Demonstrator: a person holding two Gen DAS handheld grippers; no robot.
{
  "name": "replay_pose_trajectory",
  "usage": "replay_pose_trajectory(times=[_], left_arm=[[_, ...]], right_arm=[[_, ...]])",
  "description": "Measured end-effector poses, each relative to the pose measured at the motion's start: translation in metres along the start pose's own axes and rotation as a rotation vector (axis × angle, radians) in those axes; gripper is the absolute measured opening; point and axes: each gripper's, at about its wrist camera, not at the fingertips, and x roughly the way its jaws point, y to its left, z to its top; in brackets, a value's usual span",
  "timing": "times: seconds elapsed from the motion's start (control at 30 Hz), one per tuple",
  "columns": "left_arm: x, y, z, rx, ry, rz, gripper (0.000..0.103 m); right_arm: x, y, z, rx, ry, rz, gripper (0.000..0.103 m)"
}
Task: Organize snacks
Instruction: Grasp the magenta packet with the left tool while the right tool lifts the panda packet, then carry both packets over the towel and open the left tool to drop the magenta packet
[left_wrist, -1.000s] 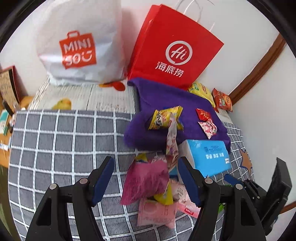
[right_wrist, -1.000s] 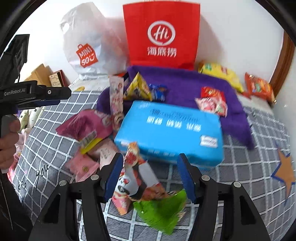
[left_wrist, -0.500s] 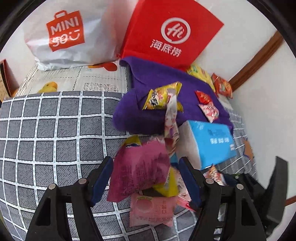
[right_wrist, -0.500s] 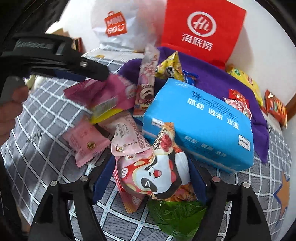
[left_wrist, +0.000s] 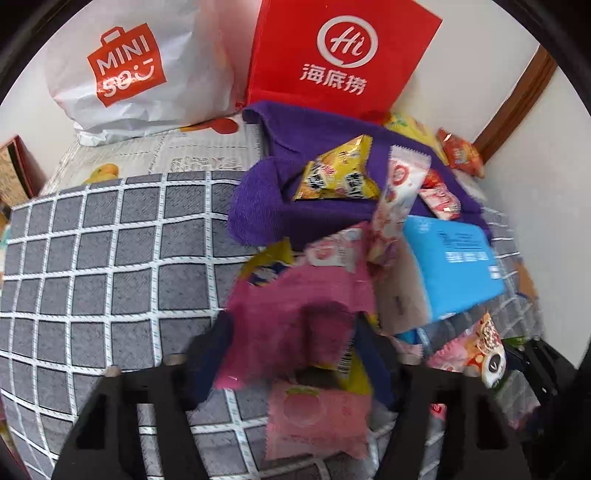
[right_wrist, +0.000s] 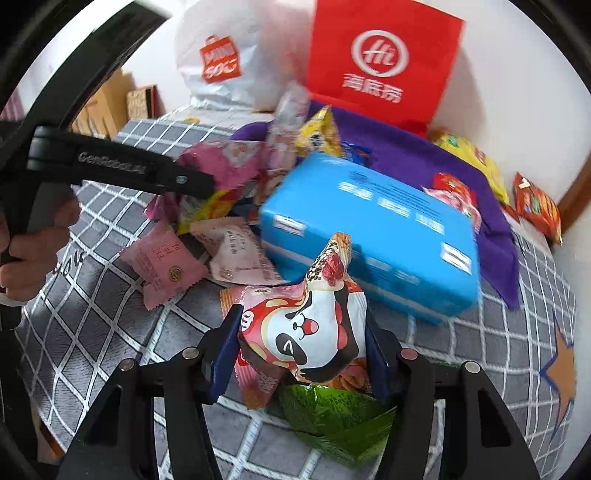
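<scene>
A grey blanket (left_wrist: 96, 266) with a white grid covers most of both views; a small line of handwriting shows on it at the left of the right wrist view but cannot be read. Against the white wall at the top stand a white plastic bag (left_wrist: 147, 70) with an orange-red "MINISO" logo and a red paper bag (left_wrist: 343, 55) with a white "Hi" roundel above white Chinese characters. In front of the red bag lies a purple towel (left_wrist: 266, 206) carrying a yellow snack packet (left_wrist: 336, 177) and a small red and white packet (left_wrist: 441, 199).

A blue tissue pack (right_wrist: 373, 229) with white print, too blurred to read, lies in the middle of the right wrist view, touching the snack pile. Behind the towel, toward the upper right, rest a long yellow bag (right_wrist: 472, 162) and an orange packet (right_wrist: 535, 206).

The left gripper (left_wrist: 295, 354) is closing, with a magenta snack bag (left_wrist: 295, 310) between its blue pads; the frame is too blurred to tell if they press it. In the right wrist view its black body, at the left, reads "GenRobot.AI", and a hand (right_wrist: 22, 258) grips its handle.

The right gripper (right_wrist: 301, 347), low in the centre, is also closing, and its pads touch both sides of a panda-face snack packet (right_wrist: 310, 328). A green packet (right_wrist: 332, 417) lies under it, and a pink candy wrapper (right_wrist: 166, 262) with gold seal lies left.
</scene>
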Motion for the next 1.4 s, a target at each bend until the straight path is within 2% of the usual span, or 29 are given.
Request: replay_pose_trajectory(times=[0.2, 0.37, 0.5, 0.63, 0.9, 1.2, 1.4], left_arm=[[-0.006, 0.001, -0.012, -0.011, -0.006, -0.009, 0.052], [-0.020, -0.001, -0.021, -0.031, -0.019, -0.049, 0.051], [-0.038, -0.007, -0.024, -0.044, -0.032, -0.087, 0.051], [-0.055, -0.018, -0.026, -0.021, -0.063, -0.086, 0.051], [-0.072, -0.037, -0.026, -0.005, -0.077, -0.134, 0.051], [-0.077, -0.054, -0.021, 0.009, -0.090, -0.157, 0.051], [-0.082, -0.070, -0.004, 0.037, -0.104, -0.168, 0.051]], right_arm=[[-0.021, -0.037, -0.011, 0.126, -0.038, 0.021, 0.059], [-0.036, -0.066, -0.019, 0.222, -0.065, -0.007, 0.059], [-0.048, -0.079, -0.025, 0.268, -0.104, -0.001, 0.059], [-0.055, -0.086, -0.025, 0.310, -0.131, 0.020, 0.059], [-0.080, -0.088, -0.016, 0.301, -0.213, 0.052, 0.059], [-0.089, -0.093, -0.005, 0.276, -0.244, 0.035, 0.059], [-0.096, -0.103, 0.021, 0.271, -0.283, -0.009, 0.059]])
